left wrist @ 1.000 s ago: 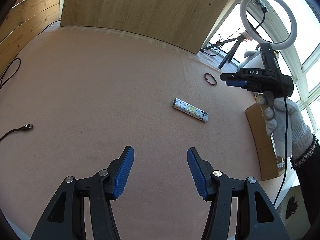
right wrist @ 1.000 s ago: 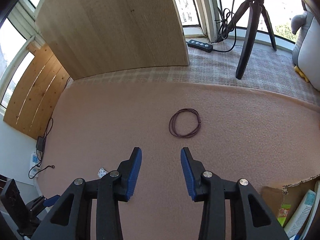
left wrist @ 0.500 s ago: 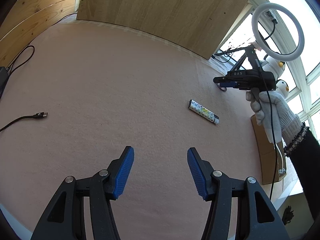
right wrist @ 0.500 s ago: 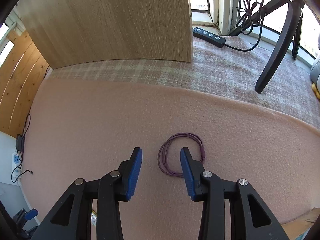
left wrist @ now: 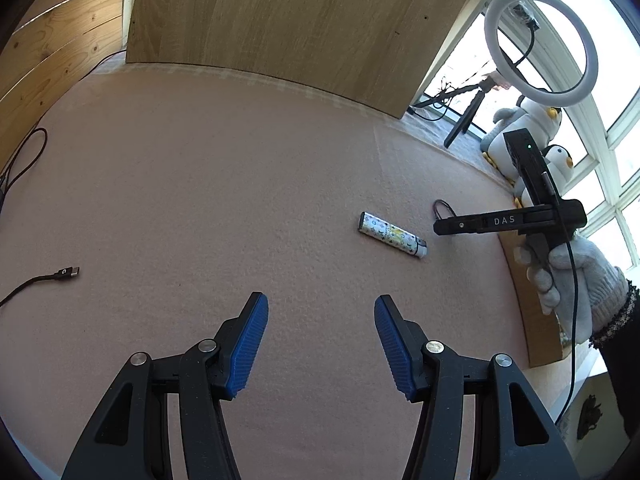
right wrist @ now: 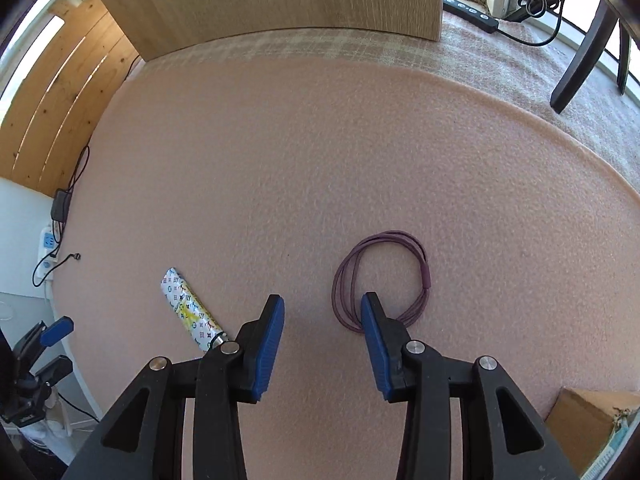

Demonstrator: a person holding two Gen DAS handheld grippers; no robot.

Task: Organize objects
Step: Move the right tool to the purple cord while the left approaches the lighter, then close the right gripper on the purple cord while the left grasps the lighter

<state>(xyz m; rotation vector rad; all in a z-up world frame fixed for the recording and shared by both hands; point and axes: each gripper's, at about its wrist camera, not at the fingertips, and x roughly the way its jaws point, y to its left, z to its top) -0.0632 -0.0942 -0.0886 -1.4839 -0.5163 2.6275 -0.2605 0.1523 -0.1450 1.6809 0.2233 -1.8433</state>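
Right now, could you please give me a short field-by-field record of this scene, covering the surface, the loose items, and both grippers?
surface: pink blanket
item 1: purple cord loop, lying flat, its near edge by the right gripper's right finger
item 2: patterned tube, lying flat, left of the loop in the right wrist view
container: cardboard box, at the blanket's right edge
left gripper: open, nothing between the fingers
right gripper: open, nothing gripped, tips close above the blanket

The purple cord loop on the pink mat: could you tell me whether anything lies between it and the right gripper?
Nothing visible does. The right gripper is open at the purple cord loop, only bare pink mat between its fingers.
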